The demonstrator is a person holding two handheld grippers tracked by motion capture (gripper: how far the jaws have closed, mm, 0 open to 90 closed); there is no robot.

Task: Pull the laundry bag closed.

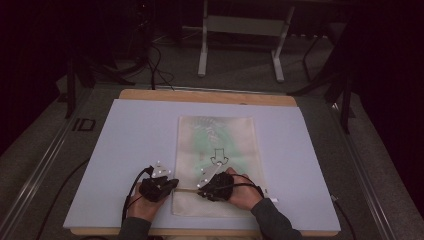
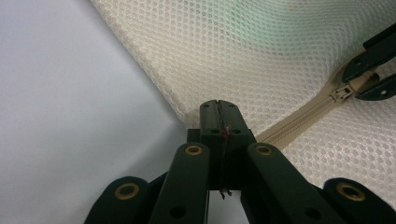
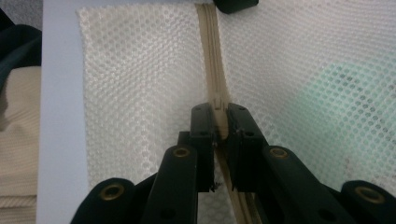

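- Cream mesh laundry bag (image 1: 216, 165) lies flat mid-table, zipper (image 3: 214, 56) across its near end.
- Left gripper (image 2: 218, 106), jaws clamped on the bag's left edge, likely anchors it.
- Right gripper (image 3: 219, 116) pinches the zipper slider (image 3: 218, 103), seemingly ready to draw it along.

Pretty dim room overall, edges fade to near black. The work surface is a pale lavender-grey board (image 1: 130, 145) sitting on a wooden tabletop (image 1: 210, 96) whose edge peeks out at the far side. Grey carpeted floor (image 1: 240, 75) beyond, with a white metal table frame (image 1: 242, 25) standing on it, and black cables (image 1: 157, 65) trailing across the floor on the left
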